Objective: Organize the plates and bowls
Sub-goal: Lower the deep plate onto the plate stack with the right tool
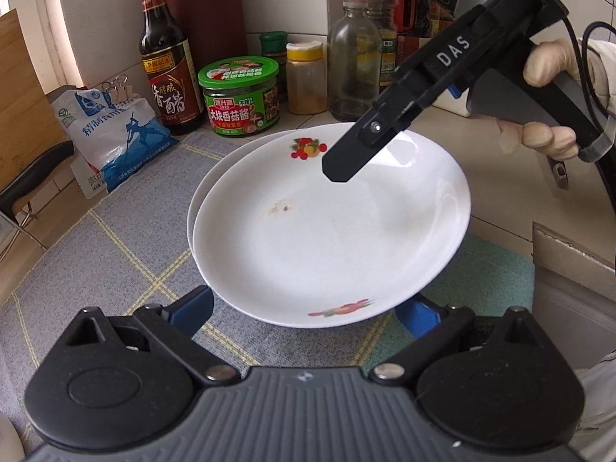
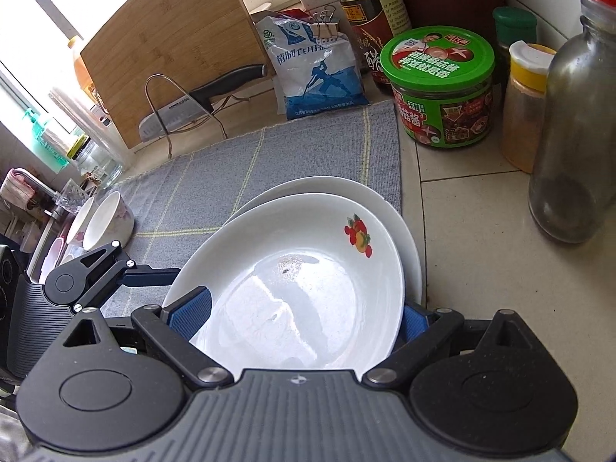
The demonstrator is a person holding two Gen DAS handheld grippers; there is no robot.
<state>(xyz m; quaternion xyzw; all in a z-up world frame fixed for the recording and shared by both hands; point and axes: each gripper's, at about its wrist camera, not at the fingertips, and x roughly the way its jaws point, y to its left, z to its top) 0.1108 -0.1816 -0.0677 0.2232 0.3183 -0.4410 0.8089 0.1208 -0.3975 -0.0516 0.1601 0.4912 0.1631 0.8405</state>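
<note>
A white plate with fruit prints [image 1: 331, 231] lies on top of a second white plate [image 1: 215, 177] on a grey checked mat [image 1: 127, 238]. My left gripper [image 1: 308, 313] is open, its blue pads on either side of the top plate's near rim. My right gripper [image 2: 306, 317] is open too, its pads straddling the same plate [image 2: 308, 281] from the other side; its black finger [image 1: 358, 150] hovers over the plate in the left wrist view. Two white bowls with pink flowers [image 2: 104, 219] stand at the mat's far left.
Along the back wall stand a vinegar bottle [image 1: 165, 61], a green-lidded jar [image 1: 240, 96], a spice shaker [image 1: 306, 77], a glass bottle [image 1: 352, 57] and a salt bag [image 1: 111, 134]. A knife on a wire rack [image 2: 192, 104] leans against a bamboo board [image 2: 173, 34]. A cardboard box [image 1: 573, 269] is at right.
</note>
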